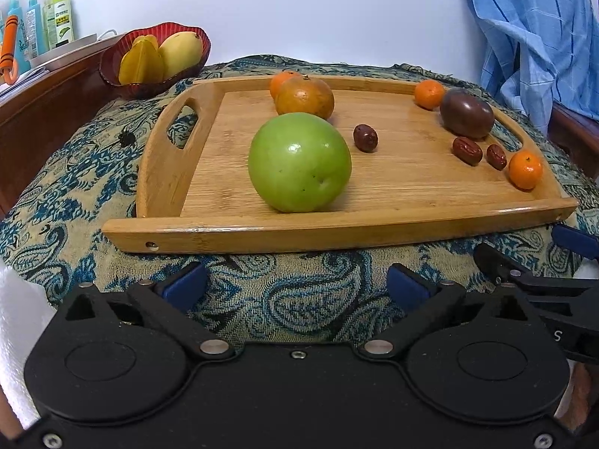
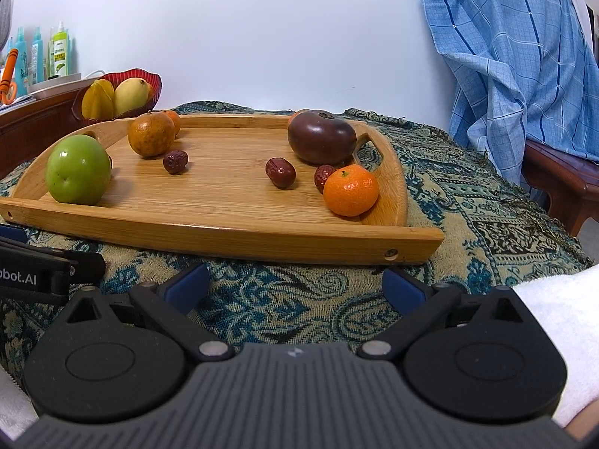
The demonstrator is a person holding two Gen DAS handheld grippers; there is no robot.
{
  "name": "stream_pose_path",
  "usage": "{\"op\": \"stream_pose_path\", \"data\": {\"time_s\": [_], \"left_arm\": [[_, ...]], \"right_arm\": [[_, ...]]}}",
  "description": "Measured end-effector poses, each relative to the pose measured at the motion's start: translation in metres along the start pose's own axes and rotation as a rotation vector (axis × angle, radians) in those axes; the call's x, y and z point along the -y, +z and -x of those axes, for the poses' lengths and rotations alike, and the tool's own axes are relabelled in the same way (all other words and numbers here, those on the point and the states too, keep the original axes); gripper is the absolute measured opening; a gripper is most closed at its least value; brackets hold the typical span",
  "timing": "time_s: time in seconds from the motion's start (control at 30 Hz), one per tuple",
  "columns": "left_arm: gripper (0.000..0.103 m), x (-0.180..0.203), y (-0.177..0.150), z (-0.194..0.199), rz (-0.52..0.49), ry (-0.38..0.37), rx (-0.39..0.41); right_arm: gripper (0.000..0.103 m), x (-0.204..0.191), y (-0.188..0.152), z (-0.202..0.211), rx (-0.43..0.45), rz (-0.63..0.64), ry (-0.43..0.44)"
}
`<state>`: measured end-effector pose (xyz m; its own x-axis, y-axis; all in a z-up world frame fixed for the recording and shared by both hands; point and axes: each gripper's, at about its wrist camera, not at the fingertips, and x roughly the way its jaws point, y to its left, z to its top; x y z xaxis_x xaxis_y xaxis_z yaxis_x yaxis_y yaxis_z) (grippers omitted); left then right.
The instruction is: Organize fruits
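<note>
A bamboo tray (image 1: 374, 194) (image 2: 224, 209) lies on the patterned cloth. On it sit a green apple (image 1: 299, 162) (image 2: 78, 169), a brownish orange (image 1: 305, 98) (image 2: 151, 134), a dark purple fruit (image 1: 466, 113) (image 2: 321, 136), small mandarins (image 1: 525, 169) (image 2: 350, 189) and several red dates (image 1: 365, 137) (image 2: 280, 172). My left gripper (image 1: 295, 286) stands open just short of the tray's front rail, nothing between its fingers. My right gripper (image 2: 295, 284) is open too, likewise in front of the tray, holding nothing.
A red bowl (image 1: 112, 63) (image 2: 155, 78) with a starfruit and a mango stands at the back left, beside a wooden ledge with bottles (image 1: 60, 18). A blue checked cloth (image 2: 516, 56) hangs over a chair at the right. A white sleeve (image 2: 554, 321) shows beside the right gripper.
</note>
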<state>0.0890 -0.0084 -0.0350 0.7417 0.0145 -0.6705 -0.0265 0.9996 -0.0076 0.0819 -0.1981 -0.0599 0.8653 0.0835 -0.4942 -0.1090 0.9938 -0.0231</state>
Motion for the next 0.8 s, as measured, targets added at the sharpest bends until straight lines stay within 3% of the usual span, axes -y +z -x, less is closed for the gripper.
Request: {"op": "stream_pose_path", "data": {"time_s": [0.8], "left_arm": [[0.103, 0.0001, -0.0005, -0.0013, 0.001, 0.012, 0.005]], "right_arm": [[0.103, -0.0001, -0.0001, -0.0003, 0.0, 0.0, 0.0]]}}
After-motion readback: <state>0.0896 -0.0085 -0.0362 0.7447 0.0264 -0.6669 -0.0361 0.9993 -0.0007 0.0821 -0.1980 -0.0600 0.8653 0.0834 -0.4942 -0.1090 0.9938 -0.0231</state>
